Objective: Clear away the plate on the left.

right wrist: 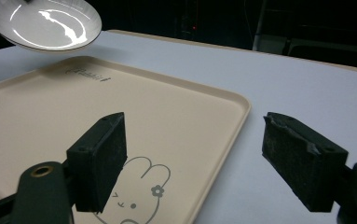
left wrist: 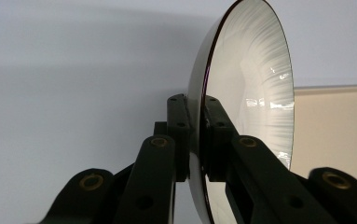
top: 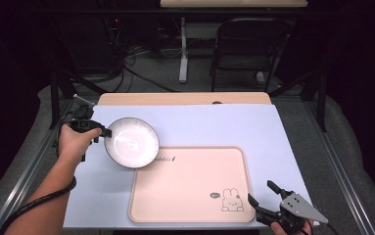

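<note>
White and glossy, with fine ribbed lines running toward a thin dark rim, a round shallow ceramic plate [top: 131,142] is sitting left of centre in the high view, gripped at its left edge by the left gripper [top: 105,131], which the person's left hand [top: 75,141] is holding at the left side of the frame. In the left gripper view the plate [left wrist: 255,88] is standing edge-on in the centre, and the two black jaws are pressing together on its rim, one on each face. In the right gripper view the same plate [right wrist: 44,24] is showing in the upper left corner, hanging above the table with its shadow falling on the near corner of a beige rounded-rectangle plastic tray [right wrist: 50,121]. In the high view that tray [top: 185,181] is lying flat on the pale lilac tabletop [top: 224,125], lower centre of the frame, with a small rabbit drawing [top: 232,200] printed near its lower right corner; the plate's lower right edge is overlapping the tray's upper left corner in that picture. At the lower right of the high view, the right gripper [top: 263,196] is hovering just beside the tray's right corner, its jaws standing wide apart and holding nothing. In the right gripper view its pads [right wrist: 102,158] are framing the rabbit drawing [right wrist: 139,191] and the tray's edge. A dark folding chair [top: 246,46] is standing beyond the table at the upper centre.
</note>
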Demonstrator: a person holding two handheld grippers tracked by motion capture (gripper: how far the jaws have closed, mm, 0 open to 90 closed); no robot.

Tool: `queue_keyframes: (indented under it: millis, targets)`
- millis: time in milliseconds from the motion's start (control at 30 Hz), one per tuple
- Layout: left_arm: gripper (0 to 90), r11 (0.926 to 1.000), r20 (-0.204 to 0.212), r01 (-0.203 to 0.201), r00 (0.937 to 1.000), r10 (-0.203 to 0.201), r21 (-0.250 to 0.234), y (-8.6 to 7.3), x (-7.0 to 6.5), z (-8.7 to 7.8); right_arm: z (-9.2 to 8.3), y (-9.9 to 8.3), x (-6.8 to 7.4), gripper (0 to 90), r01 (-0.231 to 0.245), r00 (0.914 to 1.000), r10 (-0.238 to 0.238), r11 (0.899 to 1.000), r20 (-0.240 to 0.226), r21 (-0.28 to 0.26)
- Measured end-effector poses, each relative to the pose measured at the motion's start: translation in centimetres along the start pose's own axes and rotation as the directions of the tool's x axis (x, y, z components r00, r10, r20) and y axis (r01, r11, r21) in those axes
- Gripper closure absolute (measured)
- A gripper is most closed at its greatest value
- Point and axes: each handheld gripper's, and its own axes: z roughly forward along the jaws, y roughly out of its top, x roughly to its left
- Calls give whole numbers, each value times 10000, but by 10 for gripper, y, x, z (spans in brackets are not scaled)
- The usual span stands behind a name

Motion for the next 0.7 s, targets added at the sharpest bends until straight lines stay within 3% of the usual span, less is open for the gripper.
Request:
queue_keyframes:
  millis: [300, 700]
  targets:
    - [836, 9954, 283, -900, 9956, 891, 327, 1, -33, 10, 0, 0, 0, 214, 20, 10000, -20, 10000, -2, -8]
    - [836, 9874, 555, -1489, 9877, 1459, 539, 1, -59, 22, -1, 0, 0, 214, 35, 10000, -35, 10000, -4, -53]
